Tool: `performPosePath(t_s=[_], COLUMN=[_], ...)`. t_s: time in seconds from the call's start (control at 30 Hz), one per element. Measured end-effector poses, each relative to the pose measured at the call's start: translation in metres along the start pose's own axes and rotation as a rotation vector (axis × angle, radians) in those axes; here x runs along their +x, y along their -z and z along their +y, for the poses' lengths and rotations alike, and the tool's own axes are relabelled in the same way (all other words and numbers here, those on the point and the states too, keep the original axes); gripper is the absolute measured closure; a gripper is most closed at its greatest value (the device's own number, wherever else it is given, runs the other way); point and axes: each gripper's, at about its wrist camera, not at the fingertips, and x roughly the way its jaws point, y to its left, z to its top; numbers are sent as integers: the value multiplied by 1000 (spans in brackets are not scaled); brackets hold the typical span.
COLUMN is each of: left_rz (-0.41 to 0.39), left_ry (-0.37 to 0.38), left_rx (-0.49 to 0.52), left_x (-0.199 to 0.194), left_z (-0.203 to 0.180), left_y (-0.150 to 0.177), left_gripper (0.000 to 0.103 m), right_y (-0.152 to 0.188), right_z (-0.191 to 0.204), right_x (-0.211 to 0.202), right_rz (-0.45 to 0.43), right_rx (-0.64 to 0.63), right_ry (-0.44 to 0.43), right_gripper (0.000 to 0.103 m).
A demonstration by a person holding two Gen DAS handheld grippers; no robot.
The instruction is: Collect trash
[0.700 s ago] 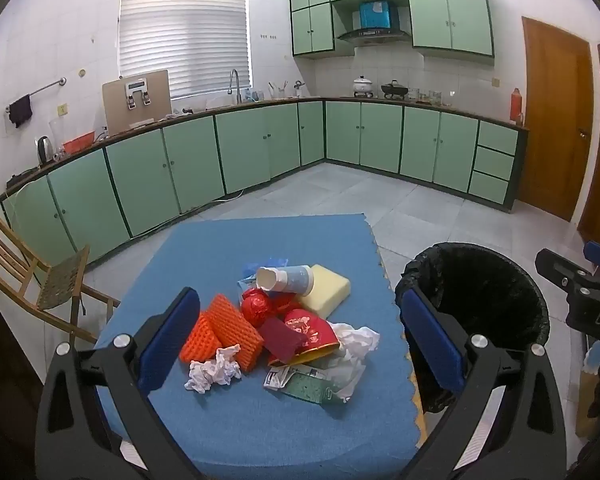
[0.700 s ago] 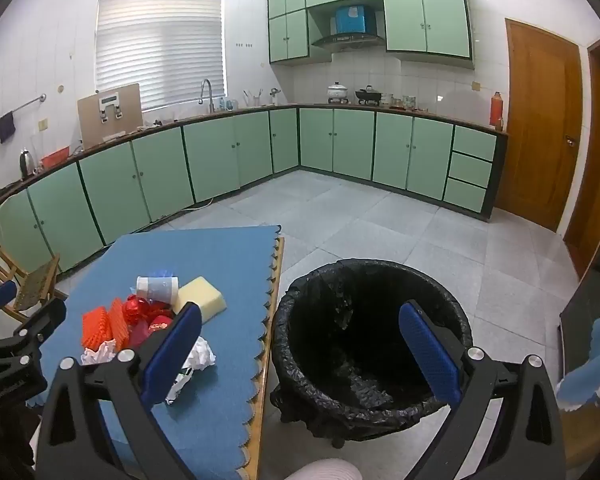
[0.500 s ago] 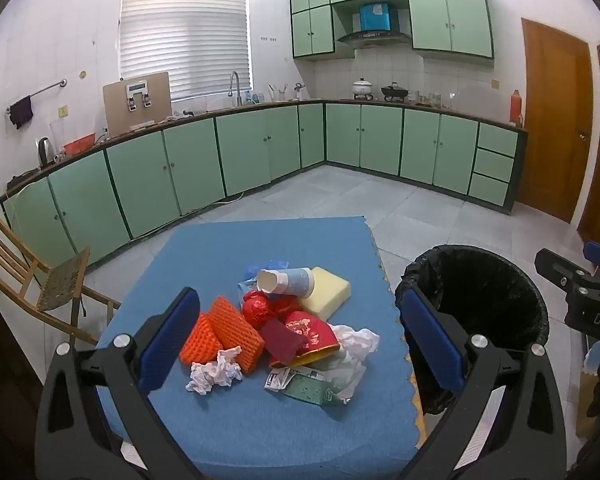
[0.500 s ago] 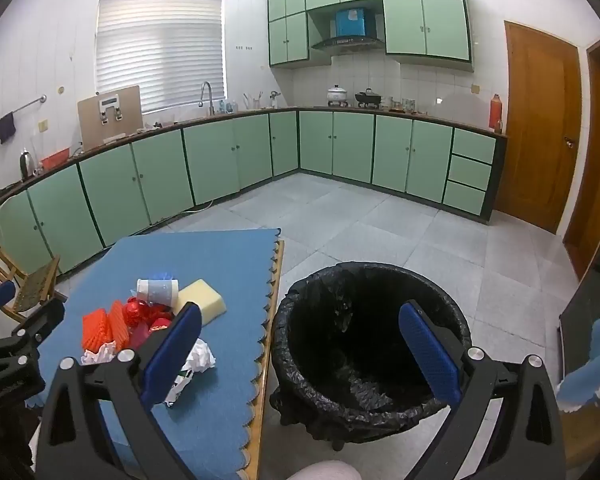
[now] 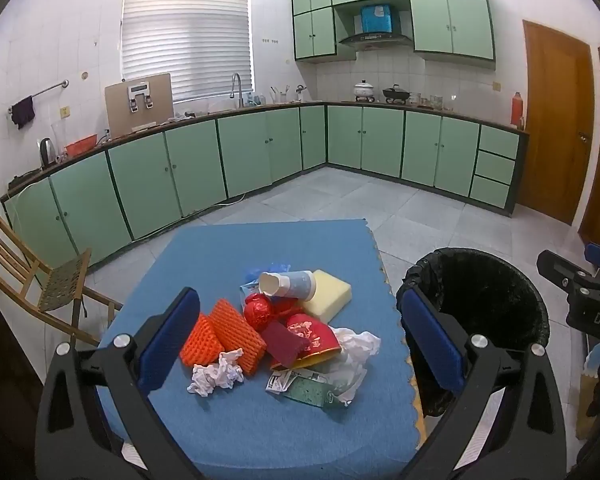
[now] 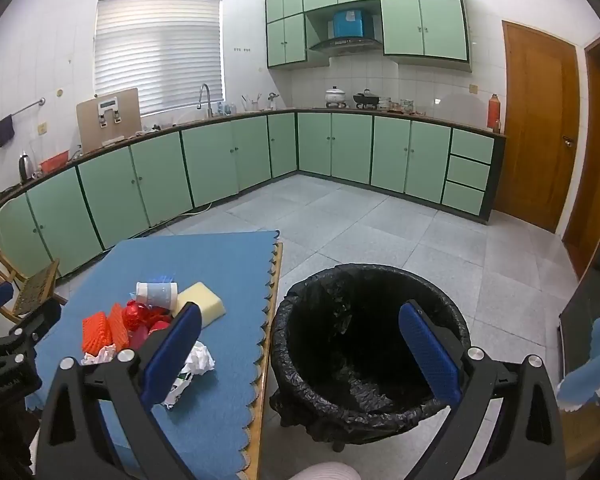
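Note:
A pile of trash lies on the blue mat (image 5: pixel 236 256): orange foam nets (image 5: pixel 220 334), a crumpled white tissue (image 5: pixel 216 374), a paper cup (image 5: pixel 288 283) on its side, a yellow sponge (image 5: pixel 330 294), a red foil ball (image 5: pixel 258 310), a red packet (image 5: pixel 310 334), white paper (image 5: pixel 358 344) and a green wrapper (image 5: pixel 310 390). My left gripper (image 5: pixel 300 350) is open and empty, held above the pile's near side. My right gripper (image 6: pixel 300 346) is open and empty above the black-lined bin (image 6: pixel 370 354), which stands on the floor right of the table.
A wooden chair (image 5: pixel 32 276) stands left of the table. Green cabinets (image 5: pixel 260 152) line the far walls, with tiled floor (image 5: pixel 380 208) between. A wooden door (image 5: pixel 556 124) is at the right. The bin also shows in the left wrist view (image 5: pixel 484 292).

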Motion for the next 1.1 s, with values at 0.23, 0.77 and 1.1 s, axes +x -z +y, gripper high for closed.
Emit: performPosePath(t_s=[0.23, 0.77, 1.1], left_rz=[0, 9, 7], left_ry=[-2, -2, -3], left_rx=[0, -3, -1], left_x=[1, 4, 3], left_z=[0, 6, 3], left_y=[0, -2, 0], left_gripper=[5, 5, 5], right_y=[1, -1, 2], right_z=[0, -1, -4], right_x=[1, 3, 6], right_rz=[-2, 1, 3], right_rx=[0, 4, 10], right_ry=[-1, 3, 4], right_gripper=[6, 6, 6])
